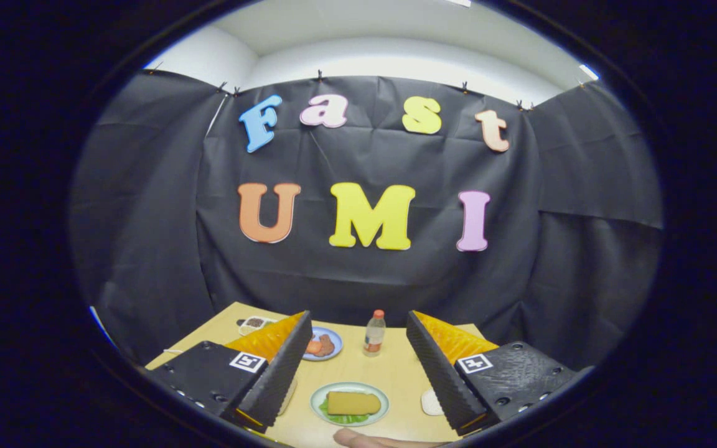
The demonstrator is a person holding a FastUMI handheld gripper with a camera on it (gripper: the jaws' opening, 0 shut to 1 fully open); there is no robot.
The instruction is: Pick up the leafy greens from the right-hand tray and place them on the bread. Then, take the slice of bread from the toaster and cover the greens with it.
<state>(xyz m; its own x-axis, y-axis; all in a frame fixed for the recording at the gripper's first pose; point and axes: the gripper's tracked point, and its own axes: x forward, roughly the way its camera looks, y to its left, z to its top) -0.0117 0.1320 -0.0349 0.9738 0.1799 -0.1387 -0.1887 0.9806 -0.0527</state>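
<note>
We hold the tool raised and level, looking forward along its two fingers, which stand wide apart with a broad open gap between them and nothing pressed by either one. Each finger slopes inward toward its tip, ridged inner faces turned to each other. Below the gap, part of a bare hand of ours lies flat and still.
</note>
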